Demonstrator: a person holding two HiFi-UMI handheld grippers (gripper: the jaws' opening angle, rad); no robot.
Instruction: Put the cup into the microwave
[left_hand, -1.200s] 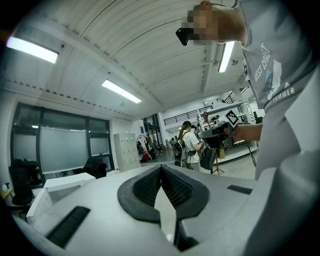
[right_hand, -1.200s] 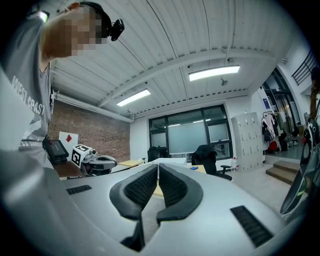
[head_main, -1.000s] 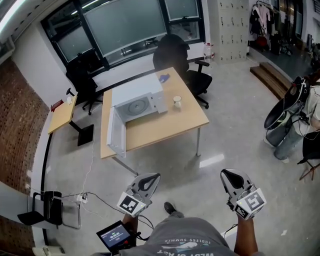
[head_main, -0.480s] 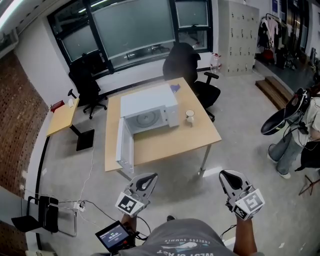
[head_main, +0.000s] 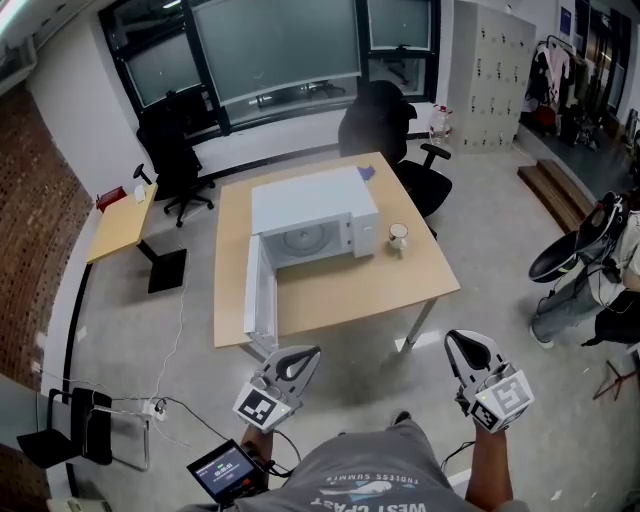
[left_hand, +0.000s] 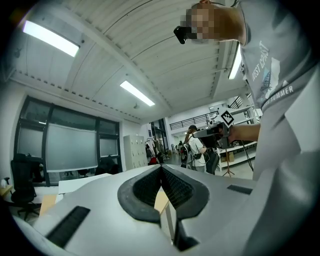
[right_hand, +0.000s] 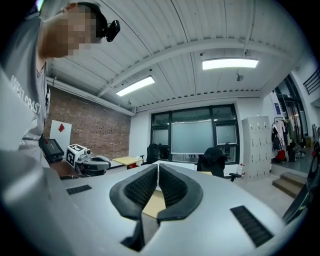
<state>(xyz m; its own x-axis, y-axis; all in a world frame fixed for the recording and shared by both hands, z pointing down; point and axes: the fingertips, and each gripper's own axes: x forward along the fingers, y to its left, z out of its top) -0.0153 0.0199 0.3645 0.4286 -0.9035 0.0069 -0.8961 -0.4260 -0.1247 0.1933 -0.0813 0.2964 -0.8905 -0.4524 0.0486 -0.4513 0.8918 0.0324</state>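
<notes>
Wooden table (head_main: 400, 285) bearing white microwave (head_main: 315, 205), door open, cup (head_main: 398, 237) just right of it; left gripper (head_main: 298, 356) and right gripper (head_main: 463, 343) well apart from table, jaws closed, empty.

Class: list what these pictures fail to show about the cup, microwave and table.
- Cup: head view, too small to tell whether it holds anything.
- Microwave: head view, its own body hides the back; the open door shows edge-on only.
- Table: both gripper views, the jaws leave just a sliver and hide the cup.
</notes>
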